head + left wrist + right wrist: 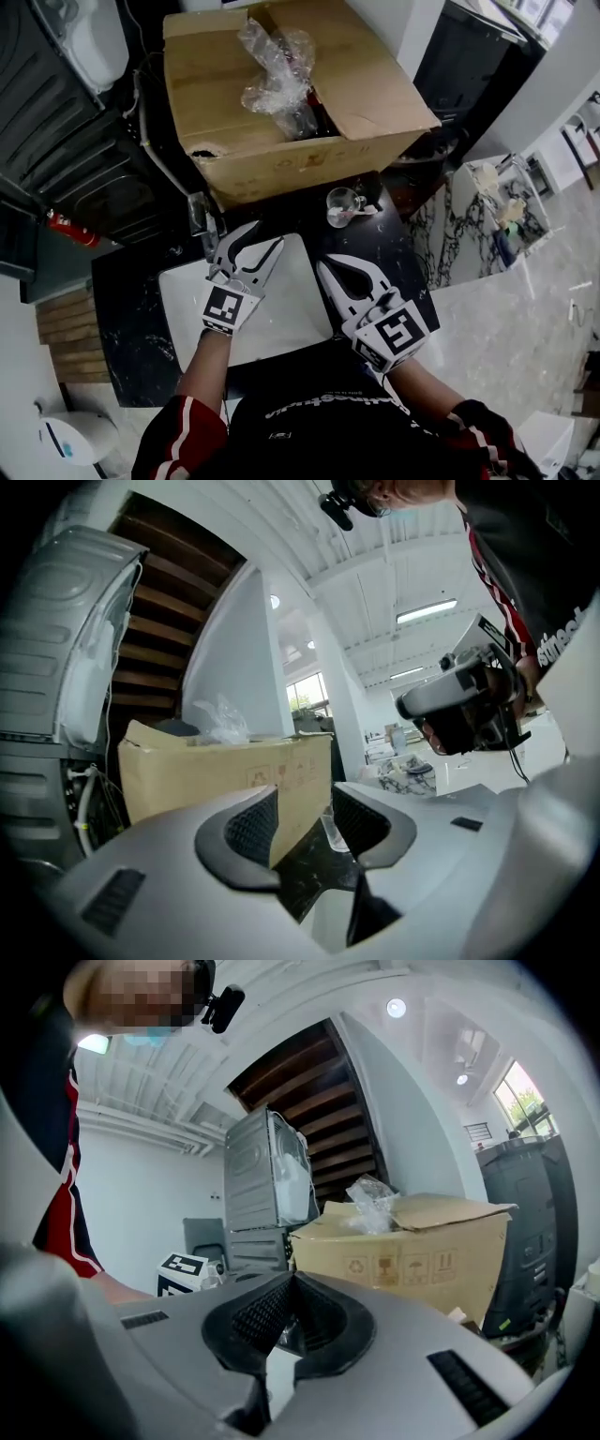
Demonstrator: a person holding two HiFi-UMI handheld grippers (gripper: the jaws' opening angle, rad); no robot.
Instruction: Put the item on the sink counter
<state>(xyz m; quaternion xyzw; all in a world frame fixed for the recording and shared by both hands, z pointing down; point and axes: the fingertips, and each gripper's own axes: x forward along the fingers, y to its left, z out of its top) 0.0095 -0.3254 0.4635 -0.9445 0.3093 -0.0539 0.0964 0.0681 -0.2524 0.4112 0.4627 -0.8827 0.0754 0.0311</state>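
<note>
Beside you: dark slatted wooden staircase [173, 621], plain white wall [230, 658]. Overhead, long ceiling strip light [427, 611] lit; daylight window [307, 694] beyond.

Dark counter [122, 309], overhead, as I see it from my station
Cardboard box [281, 122], open, at the back; crumpled clear plastic [277, 70] inside it; glass cup [342, 204] just in front of the box; my left gripper [265, 236], jaws apart, and right gripper [330, 267], jaws together, both over the white sink [300, 314].
</note>
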